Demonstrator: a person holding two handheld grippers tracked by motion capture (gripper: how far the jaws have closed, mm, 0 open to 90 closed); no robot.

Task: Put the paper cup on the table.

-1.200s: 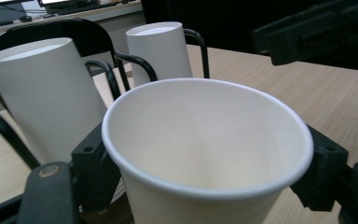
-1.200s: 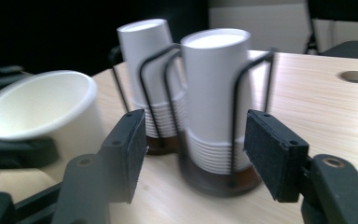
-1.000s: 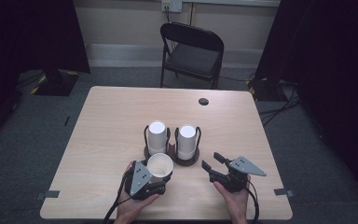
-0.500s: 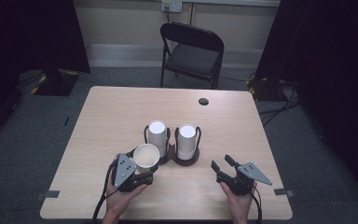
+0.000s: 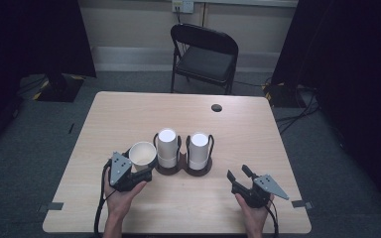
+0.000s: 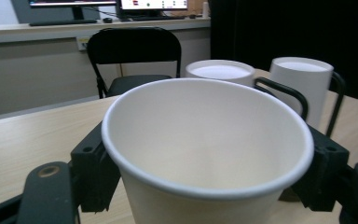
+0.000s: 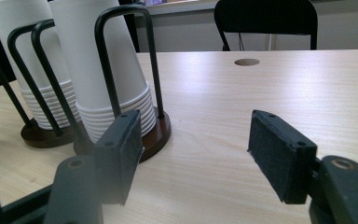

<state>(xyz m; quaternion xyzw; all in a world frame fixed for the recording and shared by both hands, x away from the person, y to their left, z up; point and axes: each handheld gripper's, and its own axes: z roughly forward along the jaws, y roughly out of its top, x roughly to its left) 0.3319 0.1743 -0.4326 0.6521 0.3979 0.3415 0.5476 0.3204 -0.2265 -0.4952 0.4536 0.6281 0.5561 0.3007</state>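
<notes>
A white paper cup stands upright, mouth up, between the jaws of my left gripper, which is shut on its sides just above the table, left of the stacks. Two stacks of upturned white cups sit in black wire holders on dark round bases: the left stack and the right stack. My right gripper is open and empty, low over the table to the right of the holders, its pads pointing toward them.
The wooden table has a round cable hole near its far edge. A black folding chair stands beyond it. Dark curtains hang at both sides. My hands are near the table's front edge.
My left gripper has carried the cup to the left, away from the front of the stacks. The right gripper has sunk a little toward the table.
</notes>
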